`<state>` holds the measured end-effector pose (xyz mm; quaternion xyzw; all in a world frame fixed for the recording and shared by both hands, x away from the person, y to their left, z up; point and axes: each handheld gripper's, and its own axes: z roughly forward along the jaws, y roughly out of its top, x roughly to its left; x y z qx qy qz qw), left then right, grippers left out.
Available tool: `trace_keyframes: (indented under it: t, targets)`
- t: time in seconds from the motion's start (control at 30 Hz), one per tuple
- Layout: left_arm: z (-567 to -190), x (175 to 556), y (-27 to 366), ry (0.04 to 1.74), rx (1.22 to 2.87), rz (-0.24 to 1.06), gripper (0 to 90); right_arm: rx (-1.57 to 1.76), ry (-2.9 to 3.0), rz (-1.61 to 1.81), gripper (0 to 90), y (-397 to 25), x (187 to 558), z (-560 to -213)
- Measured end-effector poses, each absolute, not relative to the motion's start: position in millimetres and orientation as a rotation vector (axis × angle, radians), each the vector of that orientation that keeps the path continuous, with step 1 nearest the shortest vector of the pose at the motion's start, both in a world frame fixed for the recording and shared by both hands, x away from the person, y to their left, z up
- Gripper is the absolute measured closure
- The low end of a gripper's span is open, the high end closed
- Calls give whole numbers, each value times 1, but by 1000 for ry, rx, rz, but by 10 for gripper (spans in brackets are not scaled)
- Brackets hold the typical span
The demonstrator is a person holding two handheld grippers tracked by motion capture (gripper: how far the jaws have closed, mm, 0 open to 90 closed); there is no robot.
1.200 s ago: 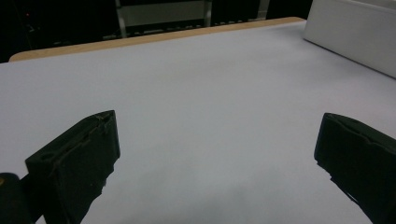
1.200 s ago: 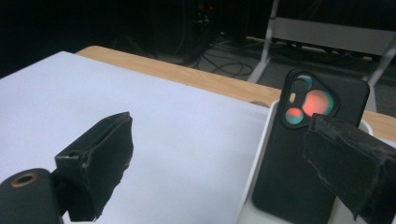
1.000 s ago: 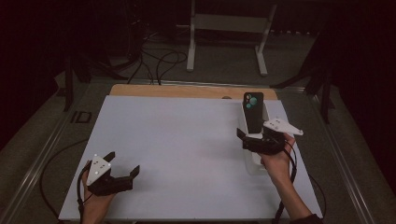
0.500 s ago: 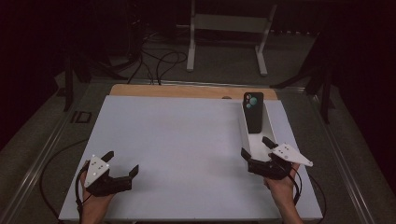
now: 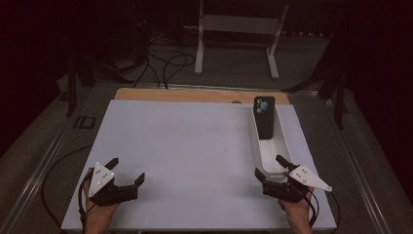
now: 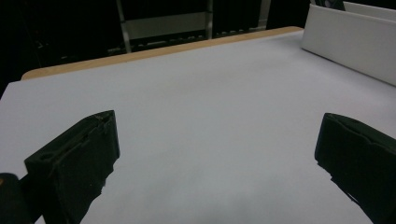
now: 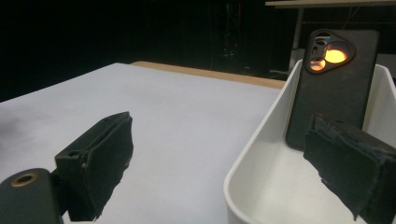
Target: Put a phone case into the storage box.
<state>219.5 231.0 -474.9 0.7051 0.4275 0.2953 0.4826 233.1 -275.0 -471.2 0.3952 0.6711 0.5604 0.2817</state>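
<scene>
High view is showing the right gripper idling, jaws spread and empty, by the white tray holding the upright phone; the left gripper, likewise spread, is resting apart; the placing looks finished, so next probably calls only for retreat.

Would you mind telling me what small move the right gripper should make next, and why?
Probably ease the right gripper forward along the tray toward the phone. Its jaws stand open and empty at the near end, while the phone leans upright against the far end.
</scene>
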Motion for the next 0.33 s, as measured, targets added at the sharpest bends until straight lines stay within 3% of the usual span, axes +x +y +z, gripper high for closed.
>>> trace_keyframes:
  t: [0.33]
  targets:
    - [-479,218,227,1027,1759,742,4,1049,1791,1482,79,-273,230,-475]
